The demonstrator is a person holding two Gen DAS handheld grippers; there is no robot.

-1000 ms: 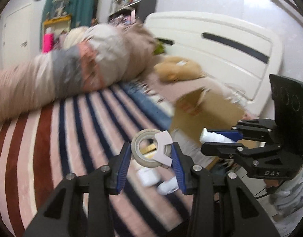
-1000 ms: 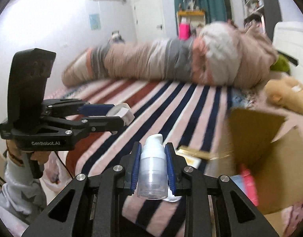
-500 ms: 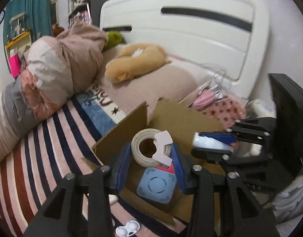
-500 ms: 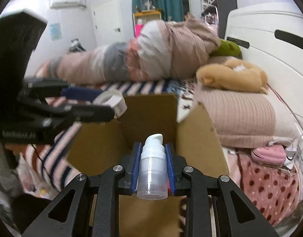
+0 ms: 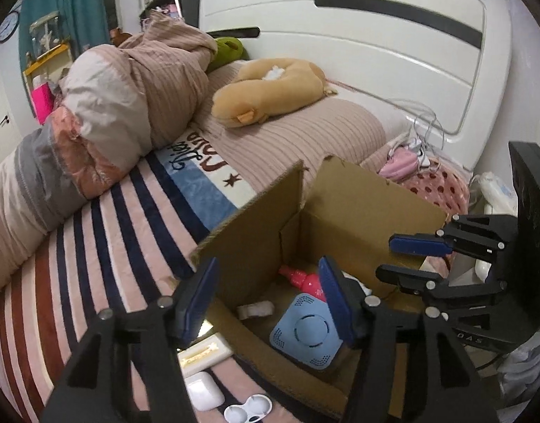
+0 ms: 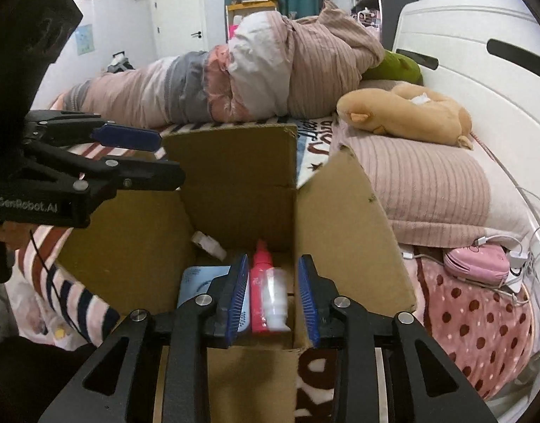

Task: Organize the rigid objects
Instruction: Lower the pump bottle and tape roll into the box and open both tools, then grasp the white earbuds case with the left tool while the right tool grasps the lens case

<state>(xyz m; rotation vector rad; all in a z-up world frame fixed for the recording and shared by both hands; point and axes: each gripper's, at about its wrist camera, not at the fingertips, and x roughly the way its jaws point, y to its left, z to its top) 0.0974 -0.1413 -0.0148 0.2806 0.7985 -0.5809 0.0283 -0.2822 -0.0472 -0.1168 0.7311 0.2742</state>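
1. The bed [image 5: 93,246] with its striped blanket carries everything, and a rolled duvet [image 6: 234,81] lies along its far side.
2. The cardboard box [image 6: 241,176] stands open on the bed near the pillow [image 6: 421,183], its flaps raised; both grippers are above its opening.
3. The left gripper [image 5: 266,299] points forward and down over the box's near wall, fingers spread wide with nothing between them; one blue pad [image 5: 196,303] hangs outside the box, the other over its inside.
4. The right gripper [image 6: 273,299] points steeply down into the box, fingers also parted and gripping nothing (the pads stand clear of the bottles below).
5. A blue square gadget [image 5: 305,331] lies flat on the box floor, round face up.
6. A pink bottle [image 6: 259,289] lies on the floor beside it, long axis running away from the right wrist camera, narrow cap toward the far wall.
7. A clear pump bottle [image 6: 277,299] sits just beside the pink one, roughly parallel, blurred; I cannot tell whether it is at rest, and its white end is toward the camera.
8. A roll of tape [image 5: 255,308] lies on its side against the box's left inner wall.
9. Outside the box, on the blanket: a white and gold card box [image 5: 203,354], a white earbud case [image 5: 204,396] and a small white lens case [image 5: 248,407].
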